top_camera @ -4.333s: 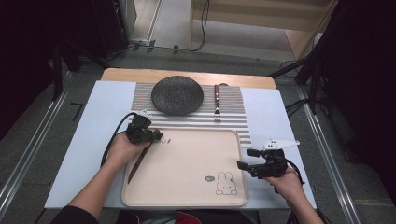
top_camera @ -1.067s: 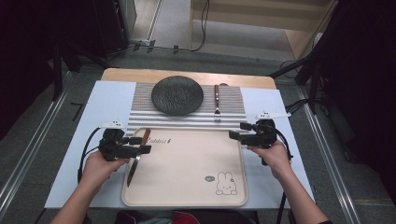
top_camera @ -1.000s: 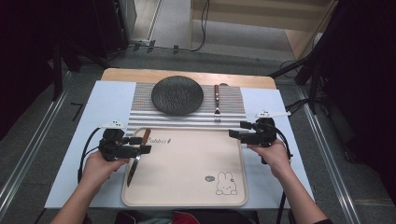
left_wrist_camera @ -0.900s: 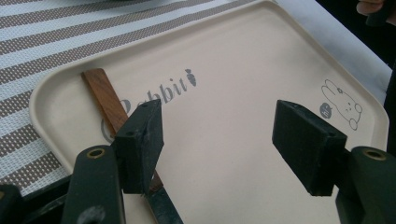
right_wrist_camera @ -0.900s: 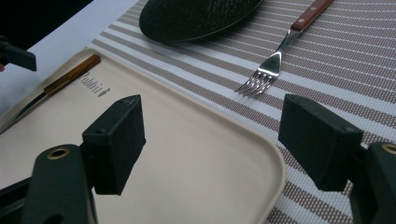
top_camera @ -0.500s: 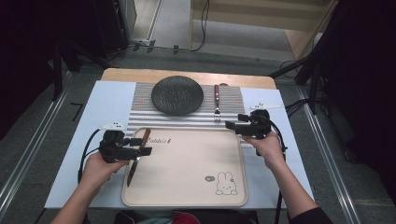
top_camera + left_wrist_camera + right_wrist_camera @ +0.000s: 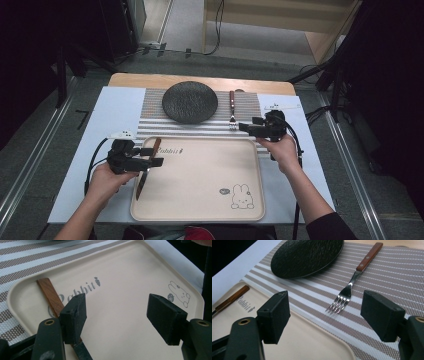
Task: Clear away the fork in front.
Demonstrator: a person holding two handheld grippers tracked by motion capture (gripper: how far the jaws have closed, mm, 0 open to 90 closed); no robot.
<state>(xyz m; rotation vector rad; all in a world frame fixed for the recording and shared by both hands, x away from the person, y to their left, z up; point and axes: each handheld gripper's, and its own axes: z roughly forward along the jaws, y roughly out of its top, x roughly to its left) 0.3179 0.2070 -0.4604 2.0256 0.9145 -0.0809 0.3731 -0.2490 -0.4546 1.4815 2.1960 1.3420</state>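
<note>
Wooden table (image 7: pixel 150 80): white sheet (image 7: pixel 115 107) directly on top

Black plate (image 7: pixel 190 102) on striped mat (image 7: pixel 150 100), well behind tray.

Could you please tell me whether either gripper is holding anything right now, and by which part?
Nothing is held: the left gripper and right gripper both stand open, near the wooden-handled knife and wooden-handled steel fork.

Knife (image 7: pixel 51 296): blade hidden behind left claw (image 7: pixel 120 315). Plate (image 7: pixel 307 256): top cut by frame edge. Tray (image 7: pixel 312 340) lettering partly covered.
</note>
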